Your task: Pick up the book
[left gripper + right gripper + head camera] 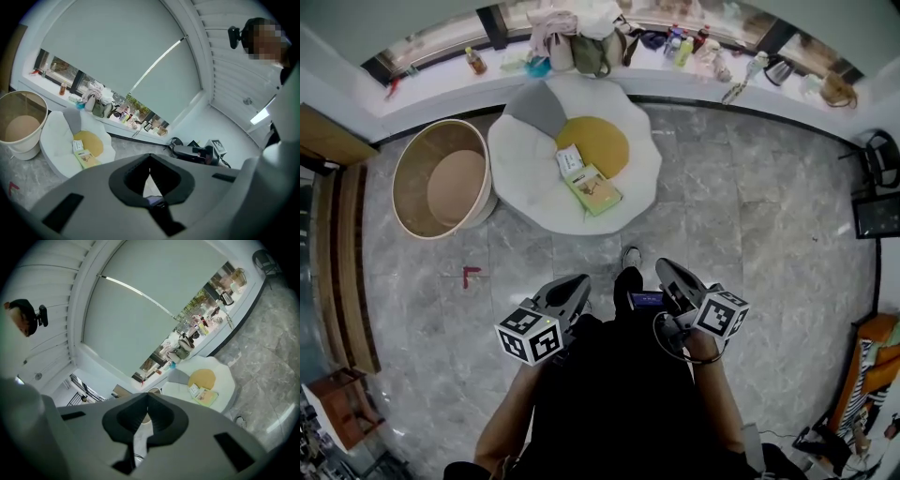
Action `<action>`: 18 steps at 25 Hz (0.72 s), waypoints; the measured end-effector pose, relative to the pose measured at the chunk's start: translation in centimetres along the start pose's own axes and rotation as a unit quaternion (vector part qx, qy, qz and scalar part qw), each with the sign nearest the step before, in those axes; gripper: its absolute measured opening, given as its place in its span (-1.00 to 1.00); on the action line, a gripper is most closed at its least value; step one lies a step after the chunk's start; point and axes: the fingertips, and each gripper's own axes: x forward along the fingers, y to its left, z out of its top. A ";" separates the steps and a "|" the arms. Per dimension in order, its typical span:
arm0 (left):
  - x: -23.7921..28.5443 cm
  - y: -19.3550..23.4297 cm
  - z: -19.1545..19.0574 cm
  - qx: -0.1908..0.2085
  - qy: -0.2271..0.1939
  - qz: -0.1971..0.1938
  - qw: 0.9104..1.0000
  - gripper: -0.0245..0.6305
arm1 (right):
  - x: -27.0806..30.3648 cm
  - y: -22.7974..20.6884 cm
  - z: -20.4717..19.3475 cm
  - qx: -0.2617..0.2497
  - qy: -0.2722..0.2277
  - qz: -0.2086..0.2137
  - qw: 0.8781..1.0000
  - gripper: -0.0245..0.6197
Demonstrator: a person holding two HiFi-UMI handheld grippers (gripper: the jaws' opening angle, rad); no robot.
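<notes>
Closest to us is our own dark top point(623, 394), filling the bottom of the head view, with both claws held out just ahead of it over the grey tiled floor point(750, 216). Our left claw point(574, 284) has its jaws pressed together at the tips with nothing between them. Our right claw point(668, 270) looks the same, with its tips meeting and nothing held.

Farther out, starting at the left, a round tan tub point(441, 178) stands on the floor just beside a white petal-shaped seat point(525, 187). A small red mark point(471, 275) sits on the tiles below the tub. On the seat we see a grey cushion point(536, 108) and a round yellow cushion point(595, 141). The green book point(593, 189) lies flat at the yellow cushion's lower edge, with a smaller white booklet point(569, 160) touching its upper left corner. The book is well apart from both claws.

One shoe point(631, 255) shows on the floor between the seat and the claws. Behind the seat, the window sill point(441, 89) carries bags point(595, 47) and bottles, and a kettle point(778, 70) stands toward its right end.
</notes>
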 end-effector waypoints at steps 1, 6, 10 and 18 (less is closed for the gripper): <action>0.8 0.0 0.5 -0.002 -0.001 0.002 1.000 -0.88 | 0.3 -0.3 0.8 -0.001 0.002 0.005 1.000 -0.87; 4.6 -0.8 2.8 -0.016 -0.010 0.008 1.000 -0.88 | 1.5 -2.0 4.8 -0.007 0.017 0.022 1.000 -0.87; 7.8 -1.2 4.0 -0.021 -0.014 0.021 0.999 -0.88 | 2.1 -4.0 7.8 -0.009 0.030 0.038 0.999 -0.87; 11.3 -1.6 5.1 -0.055 -0.036 0.060 0.996 -0.88 | 2.6 -7.0 11.9 -0.019 0.069 0.056 0.996 -0.87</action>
